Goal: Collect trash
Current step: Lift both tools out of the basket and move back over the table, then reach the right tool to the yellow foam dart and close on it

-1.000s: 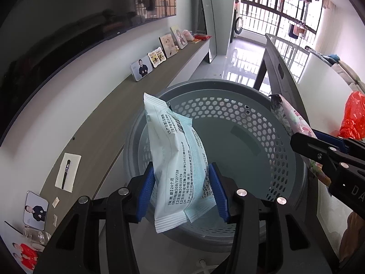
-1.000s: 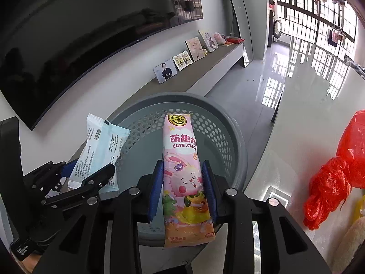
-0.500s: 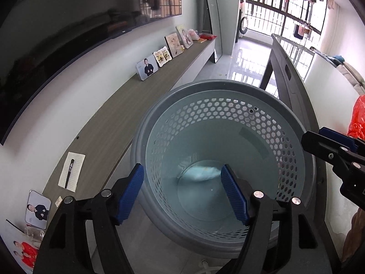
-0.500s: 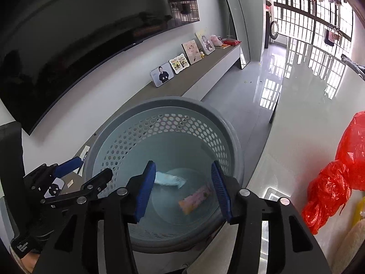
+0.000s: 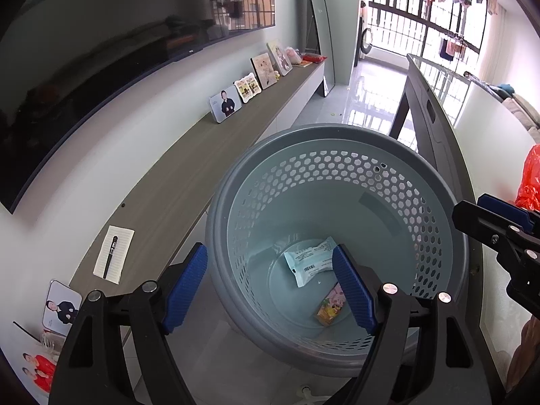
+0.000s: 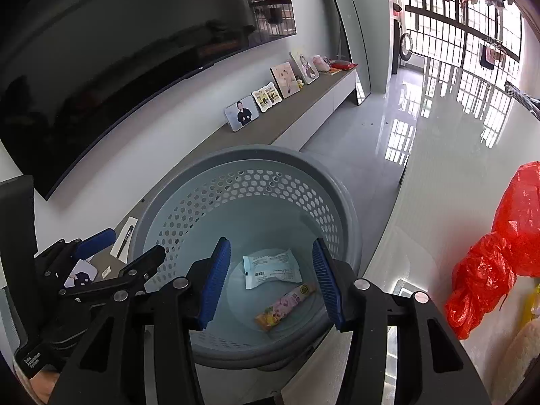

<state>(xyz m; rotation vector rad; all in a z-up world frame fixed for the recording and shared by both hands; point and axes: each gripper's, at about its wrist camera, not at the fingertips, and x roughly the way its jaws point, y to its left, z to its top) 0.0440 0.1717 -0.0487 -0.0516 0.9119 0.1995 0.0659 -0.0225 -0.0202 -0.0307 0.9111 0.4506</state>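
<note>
A grey perforated basket (image 5: 337, 135) (image 6: 256, 155) stands on the floor below both grippers. On its bottom lie a pale blue packet (image 5: 308, 265) (image 6: 271, 268) and a pink snack wrapper (image 5: 330, 307) (image 6: 287, 305), side by side. My left gripper (image 5: 270, 287) hangs over the basket's near rim; its jaws are still opening and nothing is between them. My right gripper (image 6: 270, 280) hovers above the basket, open and empty. Each gripper shows at the edge of the other's view: the right gripper (image 5: 499, 233) and the left gripper (image 6: 111, 260).
A long low cabinet (image 5: 189, 175) with photo frames (image 5: 225, 104), a notepad and pen (image 5: 114, 254) runs along the wall under a dark TV (image 5: 84, 67). A white table (image 6: 455, 202) with red plastic bags (image 6: 499, 246) stands on the right. Glossy floor leads to a barred balcony.
Both grippers opened and let go. The blue packet and the pink wrapper fell from the jaws to the basket's bottom. The left jaws spread wider over the last half second.
</note>
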